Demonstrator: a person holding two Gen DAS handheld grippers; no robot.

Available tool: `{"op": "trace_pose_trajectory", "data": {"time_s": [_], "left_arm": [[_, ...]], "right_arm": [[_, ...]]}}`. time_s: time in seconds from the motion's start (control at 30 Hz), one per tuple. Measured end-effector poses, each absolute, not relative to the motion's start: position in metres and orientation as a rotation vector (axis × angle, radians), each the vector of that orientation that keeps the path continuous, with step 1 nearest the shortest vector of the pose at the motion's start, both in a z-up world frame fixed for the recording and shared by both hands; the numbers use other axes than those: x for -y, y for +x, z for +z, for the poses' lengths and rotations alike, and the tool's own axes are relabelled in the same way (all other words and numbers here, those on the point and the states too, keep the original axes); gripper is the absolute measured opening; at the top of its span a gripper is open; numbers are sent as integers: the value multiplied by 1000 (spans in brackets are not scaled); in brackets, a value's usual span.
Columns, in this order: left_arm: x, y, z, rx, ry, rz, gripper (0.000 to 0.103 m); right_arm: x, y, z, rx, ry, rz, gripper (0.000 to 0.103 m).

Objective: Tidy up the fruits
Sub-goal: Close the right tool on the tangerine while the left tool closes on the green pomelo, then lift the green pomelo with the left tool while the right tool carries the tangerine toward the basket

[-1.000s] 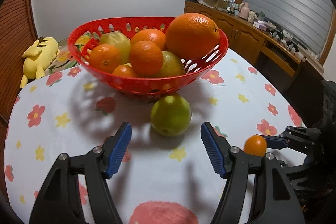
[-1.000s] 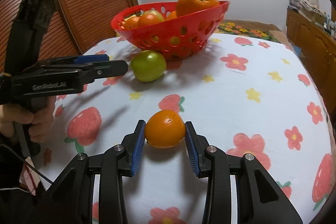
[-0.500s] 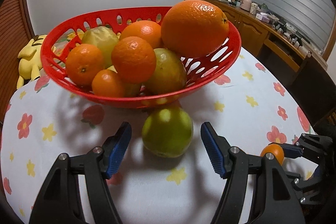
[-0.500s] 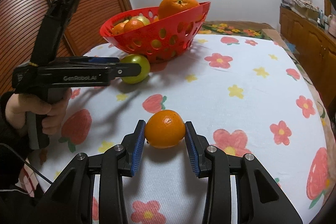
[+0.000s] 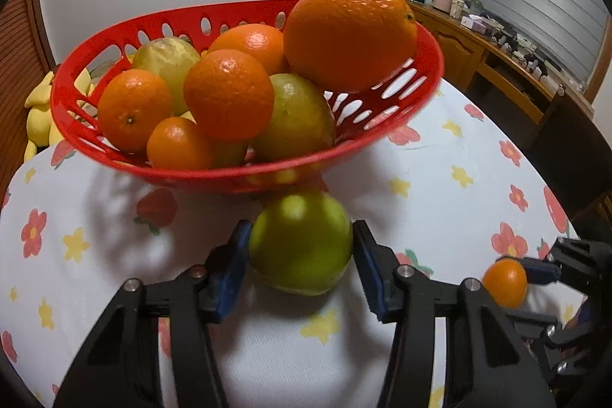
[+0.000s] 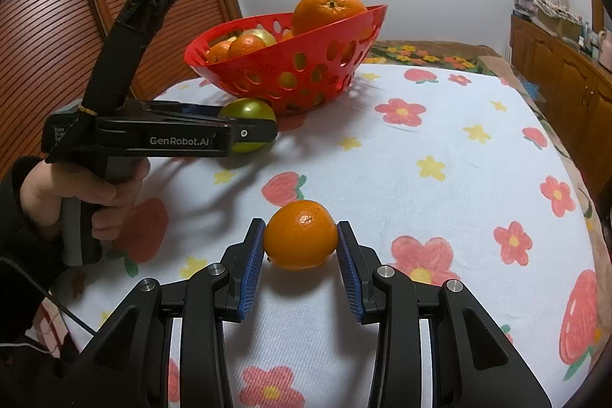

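A green fruit (image 5: 302, 247) lies on the flowered tablecloth (image 5: 440, 201), just in front of the red basket (image 5: 237, 178). My left gripper (image 5: 300, 241) is closing on it, both blue pads touching its sides. The basket is heaped with oranges and greenish fruits, a large orange (image 5: 350, 33) on top. In the right wrist view my right gripper (image 6: 301, 243) is shut on a small orange (image 6: 301, 234) that rests on the cloth. From there the left gripper (image 6: 250, 125) shows side-on around the green fruit (image 6: 248, 111), by the basket (image 6: 267, 71).
A person's hand (image 6: 76, 190) grips the left tool's handle. A yellow plush toy (image 5: 38, 109) lies beyond the table's far left edge. A wooden sideboard (image 5: 478, 52) with clutter runs along the right wall, and a dark chair (image 5: 566, 140) stands at the table's right.
My left gripper moved forward to straddle the green fruit, then narrowed its jaws onto it. My right gripper stayed shut on the small orange.
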State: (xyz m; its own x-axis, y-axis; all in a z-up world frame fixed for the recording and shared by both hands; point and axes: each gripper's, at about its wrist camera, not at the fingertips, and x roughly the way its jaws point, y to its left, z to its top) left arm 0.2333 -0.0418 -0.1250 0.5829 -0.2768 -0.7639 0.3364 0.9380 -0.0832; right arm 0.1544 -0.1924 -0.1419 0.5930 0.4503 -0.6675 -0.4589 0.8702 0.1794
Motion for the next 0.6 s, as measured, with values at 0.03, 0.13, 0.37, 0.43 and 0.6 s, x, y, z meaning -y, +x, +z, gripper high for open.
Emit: {"op": "trace_pose_trajectory", "data": {"time_s": [0.03,0.13,0.37,0.43,0.6], "left_arm": [[41,230,-125,-874,80,-361,51],[37,220,-124,-872,70,-375,51],[23,194,-103,-809,41,-389,51],[19,189,-95,-788,42,-390,51],[13,180,-76,-739,25,-396,51]], "right_arm": [[192,154,-142,-772,-12,529,37],[192,154,-142,-769,-11,529,37],[192,154,-142,-767,-13,526,37],[192,154,-142,-767,-12,525,37],[192,154,-141,-770,-11,522,37]]}}
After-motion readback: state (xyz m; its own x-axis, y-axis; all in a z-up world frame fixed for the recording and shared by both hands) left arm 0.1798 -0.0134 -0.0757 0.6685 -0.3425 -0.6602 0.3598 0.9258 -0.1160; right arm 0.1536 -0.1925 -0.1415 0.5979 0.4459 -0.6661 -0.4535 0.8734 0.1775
